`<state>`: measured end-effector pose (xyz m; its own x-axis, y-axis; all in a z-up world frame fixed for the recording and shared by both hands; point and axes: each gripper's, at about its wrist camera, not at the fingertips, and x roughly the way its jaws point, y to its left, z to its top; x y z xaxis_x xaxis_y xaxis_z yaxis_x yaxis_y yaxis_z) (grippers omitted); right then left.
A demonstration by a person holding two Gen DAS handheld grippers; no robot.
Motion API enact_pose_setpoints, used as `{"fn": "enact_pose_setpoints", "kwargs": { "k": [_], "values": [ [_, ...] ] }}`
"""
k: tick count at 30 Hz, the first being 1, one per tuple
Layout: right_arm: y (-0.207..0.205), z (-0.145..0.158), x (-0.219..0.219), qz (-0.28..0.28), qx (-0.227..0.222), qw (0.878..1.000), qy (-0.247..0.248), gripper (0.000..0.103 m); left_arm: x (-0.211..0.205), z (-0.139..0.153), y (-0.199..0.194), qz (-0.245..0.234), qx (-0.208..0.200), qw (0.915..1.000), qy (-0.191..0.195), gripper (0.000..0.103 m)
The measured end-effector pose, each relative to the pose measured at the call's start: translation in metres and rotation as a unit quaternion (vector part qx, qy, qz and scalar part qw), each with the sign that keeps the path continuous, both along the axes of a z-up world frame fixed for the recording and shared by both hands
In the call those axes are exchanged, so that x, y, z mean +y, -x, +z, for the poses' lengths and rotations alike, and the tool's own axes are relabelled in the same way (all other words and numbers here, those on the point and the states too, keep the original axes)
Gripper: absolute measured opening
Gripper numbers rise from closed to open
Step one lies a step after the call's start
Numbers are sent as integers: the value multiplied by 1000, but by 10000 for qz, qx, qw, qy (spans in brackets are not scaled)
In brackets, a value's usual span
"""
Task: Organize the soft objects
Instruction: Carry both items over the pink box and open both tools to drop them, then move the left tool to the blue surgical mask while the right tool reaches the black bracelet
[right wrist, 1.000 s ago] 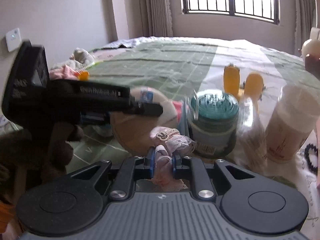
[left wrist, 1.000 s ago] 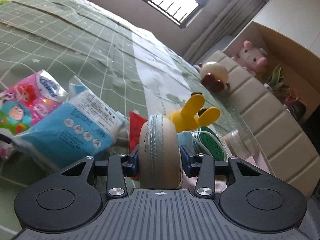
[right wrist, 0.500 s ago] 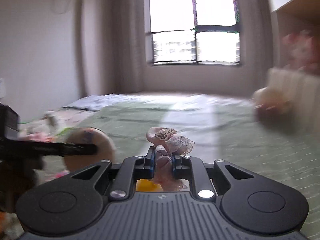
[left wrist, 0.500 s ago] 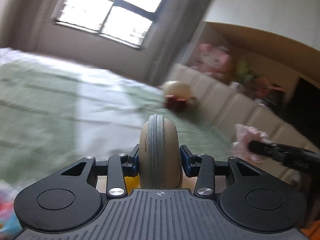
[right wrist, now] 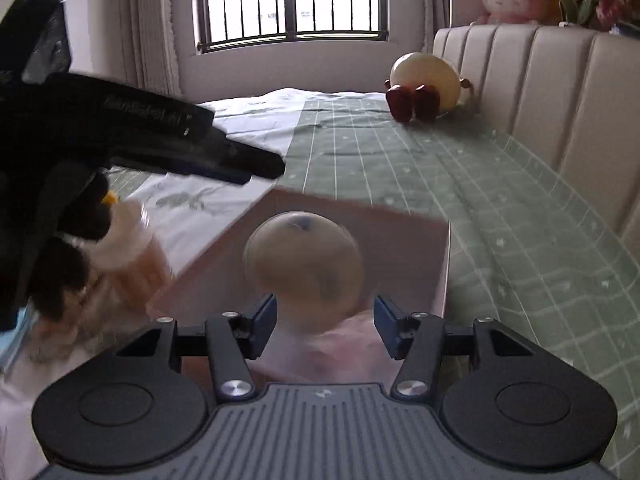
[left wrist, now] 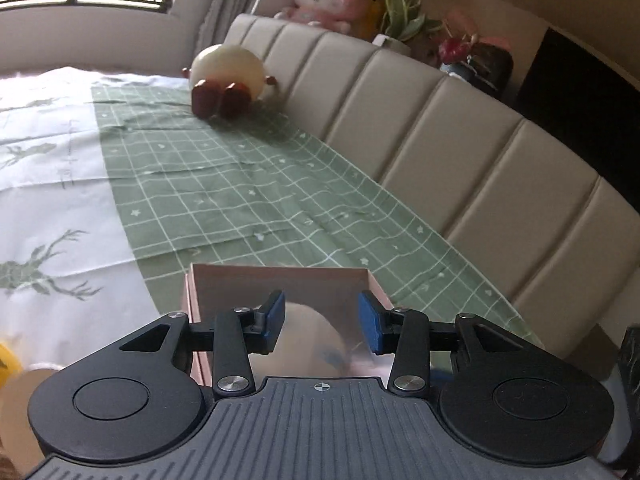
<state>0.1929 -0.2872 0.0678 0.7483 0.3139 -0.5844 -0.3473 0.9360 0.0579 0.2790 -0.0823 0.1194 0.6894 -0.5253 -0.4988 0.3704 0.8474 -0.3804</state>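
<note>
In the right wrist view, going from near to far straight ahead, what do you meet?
Right gripper, open → pink frilly cloth → blurred round beige pouch → far wall of the pink cardboard box → green checked bedspread → barred window.

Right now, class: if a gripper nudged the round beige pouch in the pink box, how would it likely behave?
The round beige pouch looks disc-shaped, so on edge it may roll. The pink box walls should probably stop it. It seems light and padded, likely yielding slightly.
</note>
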Motion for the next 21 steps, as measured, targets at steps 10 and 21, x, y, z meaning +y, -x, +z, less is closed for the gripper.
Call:
{"fn": "enact_pose_setpoints", "kwargs": {
  "k": [10, 21],
  "values": [
    [32, 19, 40, 477, -543, 9970, 265, 66, 75, 14, 107, 848, -630, 9937, -380, 44],
    [-6, 7, 175, 1458, 754, 9793, 1183, 32, 187, -35, 218, 1953, -382, 9799, -103, 44]
  ]
}}
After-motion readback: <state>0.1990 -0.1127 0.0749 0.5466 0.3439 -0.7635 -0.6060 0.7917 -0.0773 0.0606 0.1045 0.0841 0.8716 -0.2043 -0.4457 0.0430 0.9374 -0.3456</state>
